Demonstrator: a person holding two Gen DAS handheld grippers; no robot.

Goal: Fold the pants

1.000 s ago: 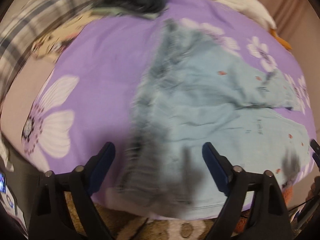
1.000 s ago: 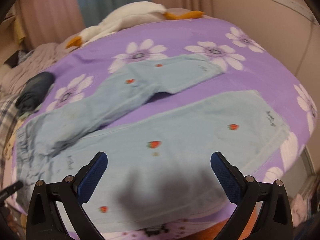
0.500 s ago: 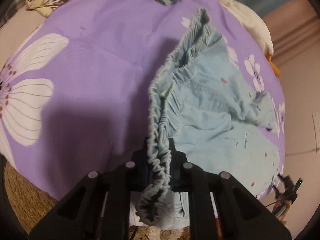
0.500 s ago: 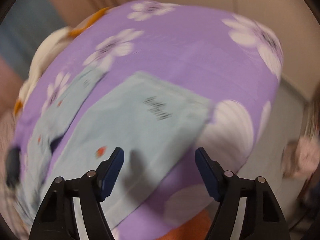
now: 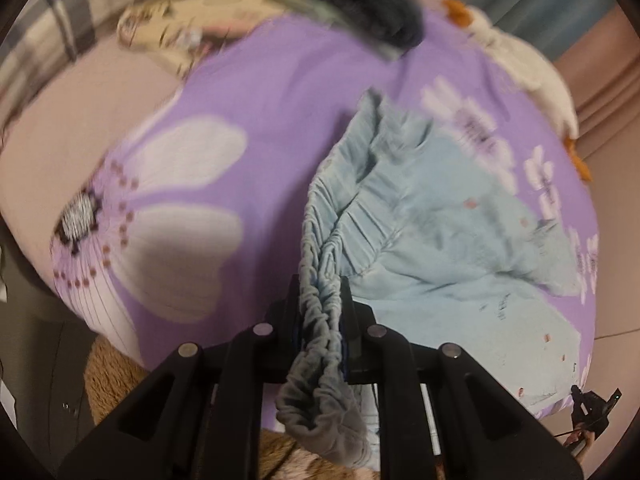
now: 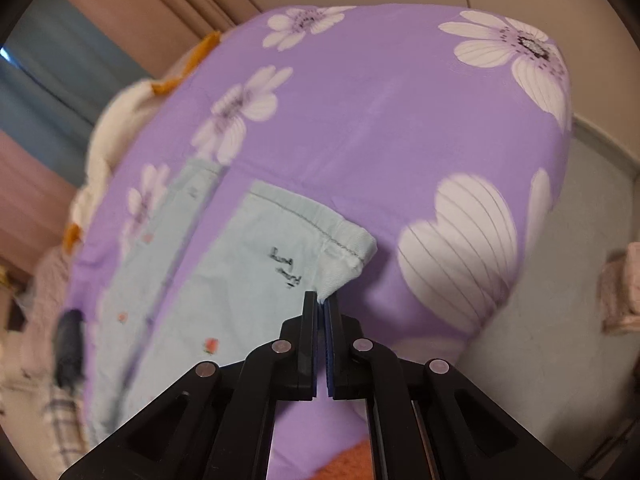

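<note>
Light blue pants with small red prints lie spread on a purple flowered bedspread. My left gripper is shut on the gathered elastic waistband, which bunches between the fingers and hangs below them. In the right wrist view the near pant leg runs away to the left, and my right gripper is shut on the corner of its hem. The other leg lies beyond it.
A dark folded garment and a plaid cloth lie at the bed's far side. A white plush duck lies along the bed's far edge; it also shows in the right wrist view. The bed edge drops to the floor at right.
My right gripper went from open above the leg to shut on the hem corner. My left gripper closed on the waistband half a second ago and has lifted back a little.
</note>
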